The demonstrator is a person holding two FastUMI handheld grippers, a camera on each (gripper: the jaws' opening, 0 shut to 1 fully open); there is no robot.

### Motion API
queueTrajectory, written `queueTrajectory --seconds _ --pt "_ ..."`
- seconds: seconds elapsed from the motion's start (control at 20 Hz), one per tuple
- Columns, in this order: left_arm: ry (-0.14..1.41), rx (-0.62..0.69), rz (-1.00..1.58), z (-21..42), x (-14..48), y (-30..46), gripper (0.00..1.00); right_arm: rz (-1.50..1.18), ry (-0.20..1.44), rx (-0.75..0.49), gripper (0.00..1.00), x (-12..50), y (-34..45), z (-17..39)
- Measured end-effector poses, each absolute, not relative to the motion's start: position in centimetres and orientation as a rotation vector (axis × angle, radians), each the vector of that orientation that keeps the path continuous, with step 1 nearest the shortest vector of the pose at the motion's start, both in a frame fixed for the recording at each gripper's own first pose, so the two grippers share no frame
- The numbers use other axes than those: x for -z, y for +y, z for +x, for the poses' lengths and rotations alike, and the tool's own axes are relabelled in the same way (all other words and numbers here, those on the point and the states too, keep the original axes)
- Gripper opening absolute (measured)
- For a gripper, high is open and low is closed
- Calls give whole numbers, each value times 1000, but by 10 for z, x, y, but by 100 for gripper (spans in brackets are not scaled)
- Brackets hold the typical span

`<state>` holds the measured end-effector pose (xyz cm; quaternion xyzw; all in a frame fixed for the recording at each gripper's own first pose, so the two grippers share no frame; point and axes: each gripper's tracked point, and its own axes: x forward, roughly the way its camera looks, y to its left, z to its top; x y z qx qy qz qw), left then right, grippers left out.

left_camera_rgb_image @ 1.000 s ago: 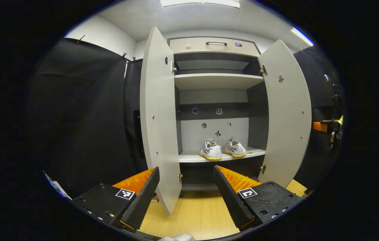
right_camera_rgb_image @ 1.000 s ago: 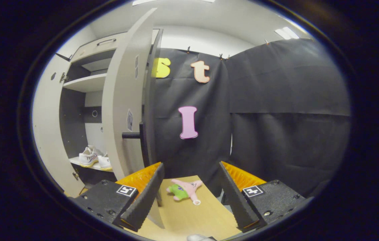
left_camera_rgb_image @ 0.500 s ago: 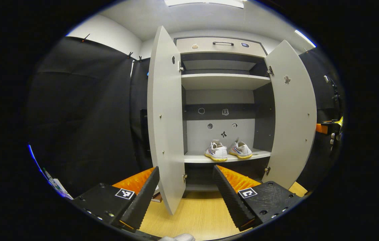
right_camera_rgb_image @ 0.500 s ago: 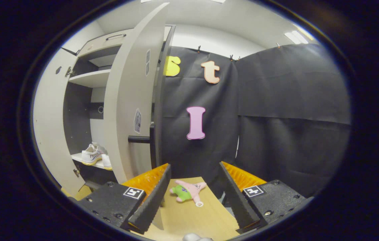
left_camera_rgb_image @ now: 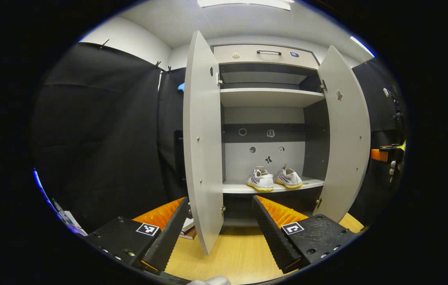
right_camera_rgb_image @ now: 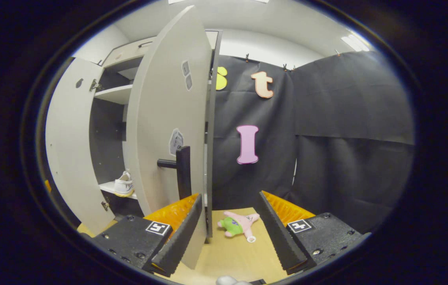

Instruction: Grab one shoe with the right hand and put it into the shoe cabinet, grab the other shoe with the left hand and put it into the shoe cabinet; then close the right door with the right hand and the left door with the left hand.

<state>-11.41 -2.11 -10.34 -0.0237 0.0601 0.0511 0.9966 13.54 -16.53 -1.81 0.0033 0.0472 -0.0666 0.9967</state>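
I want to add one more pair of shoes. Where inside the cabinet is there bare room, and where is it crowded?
The upper shelf looks bare across its width. On the lower shelf there is a free patch between the left door and the two shoes. The shoes crowd the middle and right of that shelf, up to the cabinet's right wall.

Two white shoes are sitting side by side on the lower shelf of the cabinet. On the wooden floor a pink plush toy is lying, and what may be books.
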Motion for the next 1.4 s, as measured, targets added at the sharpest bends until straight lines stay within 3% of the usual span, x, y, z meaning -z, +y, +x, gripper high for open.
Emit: queueTrajectory --seconds 0.1,0.15,0.3,0.4,0.5,0.9,1.2,1.4 --pt "123 -108 -49 -116 104 -18 96 2 92 91 93 18 -144 139" --pt "122 -115 -44 -116 103 -15 100 -5 86 66 86 17 -133 142" --pt "125 -139 -35 -123 103 -3 96 -10 77 0 86 16 -100 154" --pt "127 -156 -34 -126 102 7 96 11 66 -43 97 10 -79 155" --pt "130 -178 -26 -127 103 22 96 10 54 -68 100 5 -63 147" --pt "121 -323 -12 -79 101 132 96 -36 92 -198 100 22 -1 91" --pt "88 -344 8 -34 97 179 96 -26 149 -218 100 42 26 54" --pt "64 -280 26 -6 93 175 96 -20 170 -205 100 52 35 33"
